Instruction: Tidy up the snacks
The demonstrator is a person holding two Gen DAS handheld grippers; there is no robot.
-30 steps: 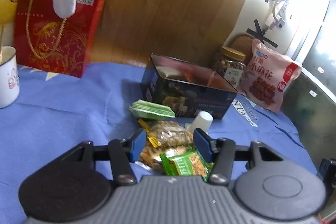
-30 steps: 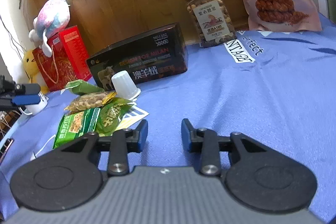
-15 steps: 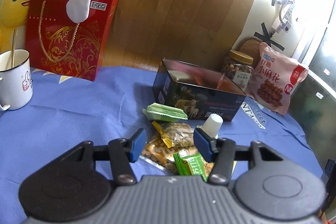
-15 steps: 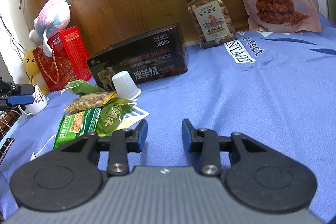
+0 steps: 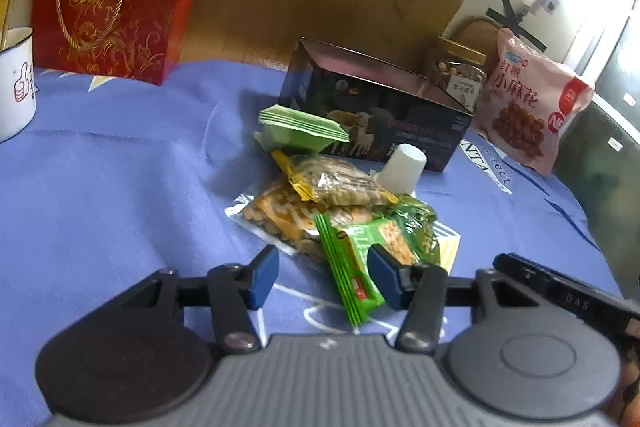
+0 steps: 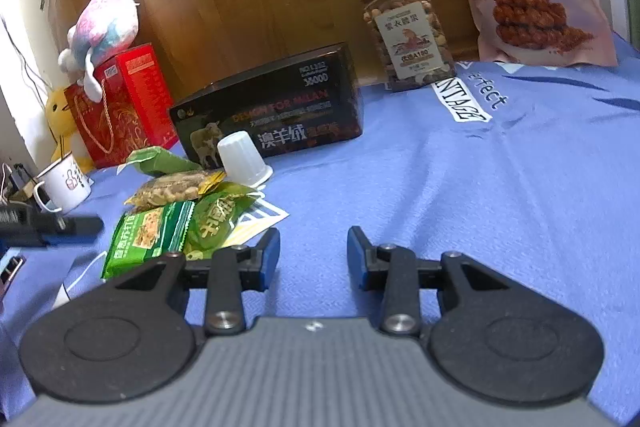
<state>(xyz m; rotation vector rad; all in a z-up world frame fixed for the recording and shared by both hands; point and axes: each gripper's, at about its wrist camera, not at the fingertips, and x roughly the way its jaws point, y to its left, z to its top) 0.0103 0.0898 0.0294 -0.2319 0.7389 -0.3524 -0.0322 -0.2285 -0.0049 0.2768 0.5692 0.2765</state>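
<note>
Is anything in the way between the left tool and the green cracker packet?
Nothing visible. The left tool is open, and the green cracker packet lies on the blue cloth right between its fingers, at the near edge of the snack pile, with only bare cloth before it.

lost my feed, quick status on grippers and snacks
Left gripper open, low over the green cracker packet. Right gripper open, empty. Snack pile beside the dark box, nothing blocking.

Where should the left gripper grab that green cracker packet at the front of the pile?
Probably the near crimped end of the green cracker packet, coming in low from the front. That flat end sticks out toward the open left gripper, while its far end rests against the other snacks.
</note>
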